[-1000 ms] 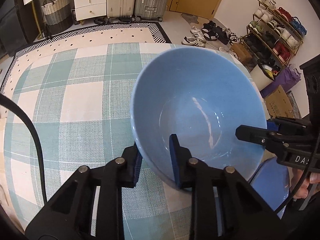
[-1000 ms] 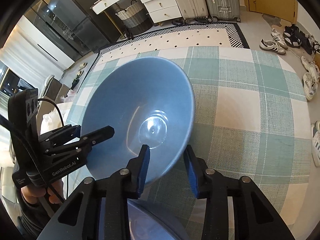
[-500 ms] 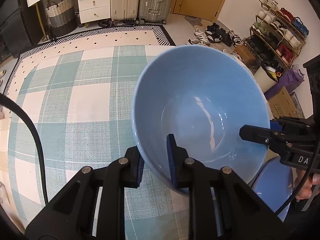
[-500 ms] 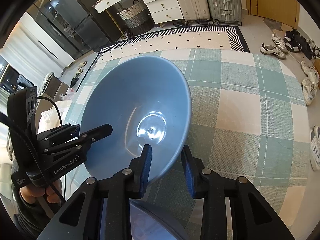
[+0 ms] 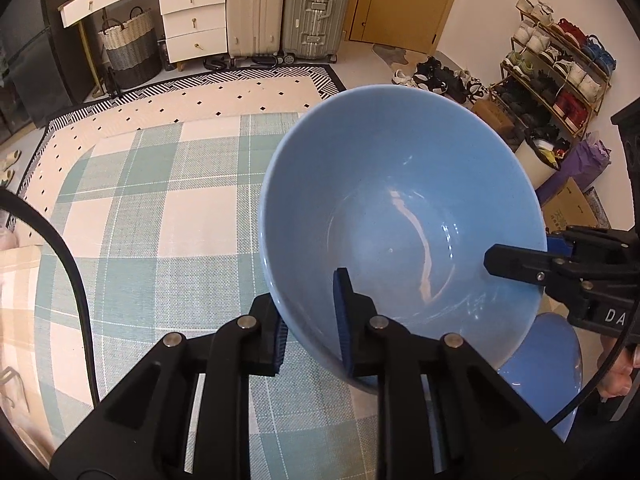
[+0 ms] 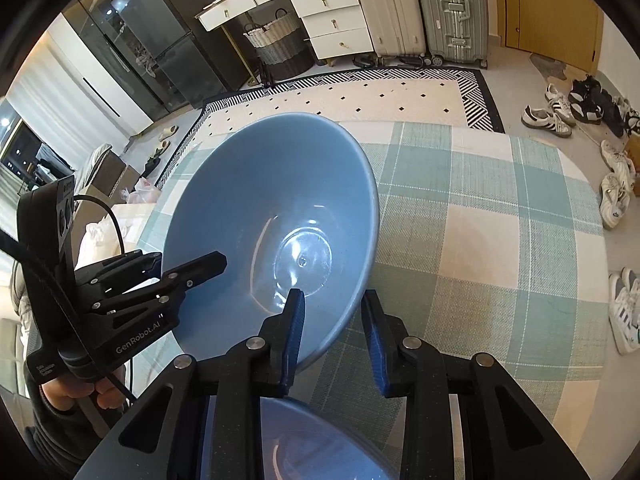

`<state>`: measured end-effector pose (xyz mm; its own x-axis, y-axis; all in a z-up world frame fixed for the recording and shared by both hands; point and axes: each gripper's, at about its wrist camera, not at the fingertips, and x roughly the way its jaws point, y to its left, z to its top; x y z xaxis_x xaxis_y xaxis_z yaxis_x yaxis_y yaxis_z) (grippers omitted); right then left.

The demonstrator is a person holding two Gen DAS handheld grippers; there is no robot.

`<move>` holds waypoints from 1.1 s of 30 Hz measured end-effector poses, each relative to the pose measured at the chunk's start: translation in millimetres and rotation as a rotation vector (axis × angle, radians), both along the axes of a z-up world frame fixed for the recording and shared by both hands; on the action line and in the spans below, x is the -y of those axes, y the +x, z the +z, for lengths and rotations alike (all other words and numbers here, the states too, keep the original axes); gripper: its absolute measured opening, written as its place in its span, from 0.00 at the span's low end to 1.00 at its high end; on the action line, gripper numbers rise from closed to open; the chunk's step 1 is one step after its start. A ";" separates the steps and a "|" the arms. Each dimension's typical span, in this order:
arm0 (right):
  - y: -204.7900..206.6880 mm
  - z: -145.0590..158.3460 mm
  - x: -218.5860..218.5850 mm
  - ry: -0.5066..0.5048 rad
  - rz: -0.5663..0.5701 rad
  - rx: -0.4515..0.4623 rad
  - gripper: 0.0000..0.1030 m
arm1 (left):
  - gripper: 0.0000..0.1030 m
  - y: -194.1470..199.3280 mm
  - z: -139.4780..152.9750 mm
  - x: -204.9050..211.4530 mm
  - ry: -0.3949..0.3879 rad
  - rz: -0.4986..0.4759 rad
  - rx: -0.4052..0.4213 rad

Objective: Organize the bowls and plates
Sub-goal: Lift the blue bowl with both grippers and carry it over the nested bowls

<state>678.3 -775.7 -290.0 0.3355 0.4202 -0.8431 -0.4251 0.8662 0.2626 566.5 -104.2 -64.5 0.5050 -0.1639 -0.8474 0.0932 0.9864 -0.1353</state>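
A large blue bowl [image 5: 400,200] hangs tilted above the checked tablecloth [image 5: 160,200], held by its rim from two sides. My left gripper [image 5: 310,300] is shut on the near rim, one pad inside and one under the outer wall. At the opposite rim, my right gripper [image 6: 332,296] is shut on the bowl [image 6: 272,200], its left pad inside and its right finger against the rim's outer edge. Each gripper shows in the other's view: the right [image 5: 520,252] and the left [image 6: 188,260]. A second blue dish [image 5: 540,360] lies on the table beneath the bowl, also in the right wrist view [image 6: 300,440].
The green and cream tablecloth [image 6: 480,220] stretches out beyond the bowl. Past the table's far edge lie a patterned rug [image 5: 200,96], suitcases [image 5: 316,4] and drawers. A shoe rack [image 5: 560,60] and boxes stand to the right. A hand [image 6: 80,392] grips the left tool.
My left jaws have closed a little tighter on the rim. The bowl has tipped more steeply towards the left gripper and sits slightly higher in both views.
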 end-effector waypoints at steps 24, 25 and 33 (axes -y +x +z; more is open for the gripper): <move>-37.6 44.0 -0.4 0.024 0.015 0.096 0.29 | 0.17 -57.2 72.6 7.8 0.018 0.013 0.095; -38.6 45.4 -0.7 0.025 0.016 0.098 0.29 | 0.17 -59.4 75.5 8.7 0.018 0.014 0.098; -53.9 57.2 3.3 0.031 0.012 0.119 0.29 | 0.17 -79.0 93.7 15.3 0.024 0.009 0.110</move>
<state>624.4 -779.0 -232.9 0.4276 0.4500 -0.7840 -0.4651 0.8532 0.2361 487.5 -119.5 29.2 0.5967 -0.1394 -0.7902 0.0976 0.9901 -0.1009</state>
